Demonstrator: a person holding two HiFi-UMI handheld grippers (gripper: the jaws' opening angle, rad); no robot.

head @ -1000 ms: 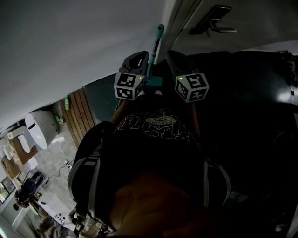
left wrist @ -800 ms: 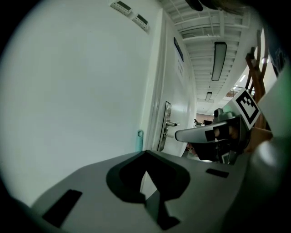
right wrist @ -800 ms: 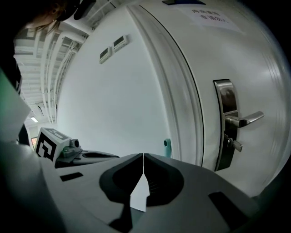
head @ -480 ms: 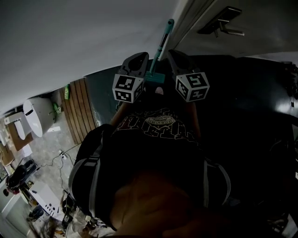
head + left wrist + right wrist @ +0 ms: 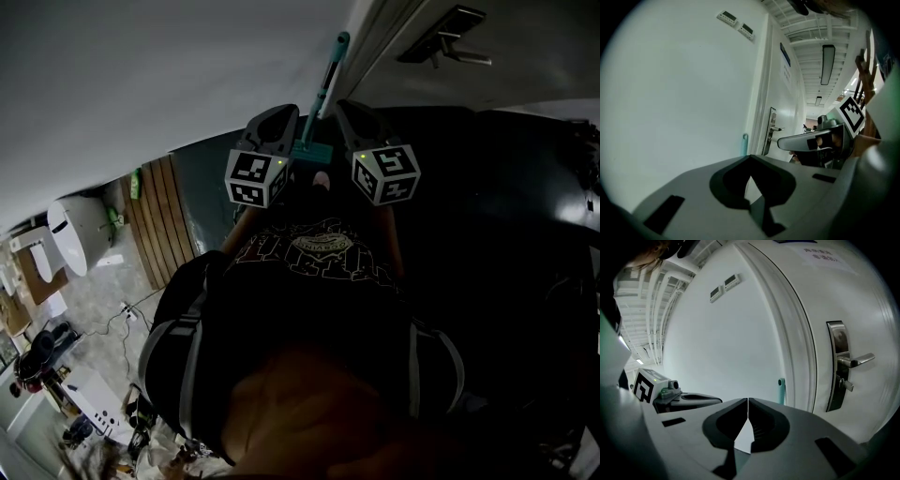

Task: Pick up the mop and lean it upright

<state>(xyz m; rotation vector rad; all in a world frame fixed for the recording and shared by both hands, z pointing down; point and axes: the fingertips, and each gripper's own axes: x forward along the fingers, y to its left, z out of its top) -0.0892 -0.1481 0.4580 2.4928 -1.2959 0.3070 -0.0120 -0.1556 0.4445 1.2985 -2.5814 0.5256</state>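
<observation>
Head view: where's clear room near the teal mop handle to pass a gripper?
Free: bare white wall left of the teal mop handle, beyond the left gripper. Crowded: white door frame borders the handle's right; the teal mop head fills the gap to the right gripper.

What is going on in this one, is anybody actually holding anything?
No. A person holds the left claw and the right claw side by side, both shut with nothing between the jaws. The long teal-handled mop stands upright against the plain white wall, just beside the white door with a metal lever handle, and neither claw grips it. Both claws point toward the mop. The lean-it-upright job looks done.
</observation>
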